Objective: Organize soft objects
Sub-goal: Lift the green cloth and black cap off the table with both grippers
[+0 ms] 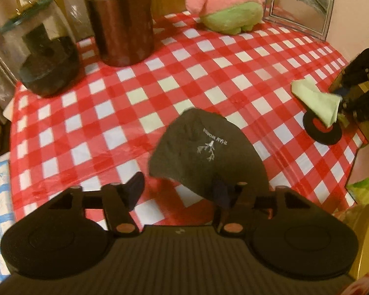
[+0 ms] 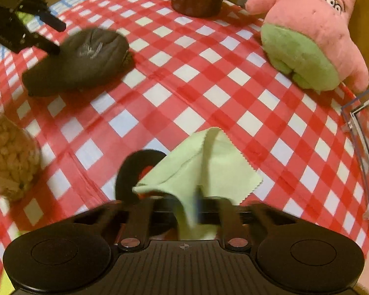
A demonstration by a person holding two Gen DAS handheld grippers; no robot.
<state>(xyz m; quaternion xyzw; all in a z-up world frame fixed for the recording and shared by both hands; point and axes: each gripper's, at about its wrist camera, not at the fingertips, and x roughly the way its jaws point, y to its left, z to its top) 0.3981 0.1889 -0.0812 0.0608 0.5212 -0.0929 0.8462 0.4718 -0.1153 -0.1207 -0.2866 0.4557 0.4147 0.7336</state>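
A dark grey soft pouch (image 1: 204,152) with a pale printed logo lies on the red-and-white checked tablecloth (image 1: 209,73). My left gripper (image 1: 179,191) hangs open just above its near edge. One finger reaches over the pouch's corner and the pads do not press on it. In the right wrist view the pouch (image 2: 81,56) lies at the left under the left gripper (image 2: 57,38). My right gripper (image 2: 196,204) is shut on a corner of a pale green cloth (image 2: 209,167), and the rest of the cloth drapes on the table. The green cloth (image 1: 317,100) and right gripper (image 1: 343,99) also show at the right edge.
A pink and green star plush (image 2: 315,36) stands at the back. A brown canister (image 1: 123,24) and a glass jar (image 1: 44,56) stand at the far left. A black ring (image 2: 132,172) lies under the cloth. A clear acrylic frame (image 2: 364,147) and a bag of puffed snacks (image 2: 7,152) flank the table.
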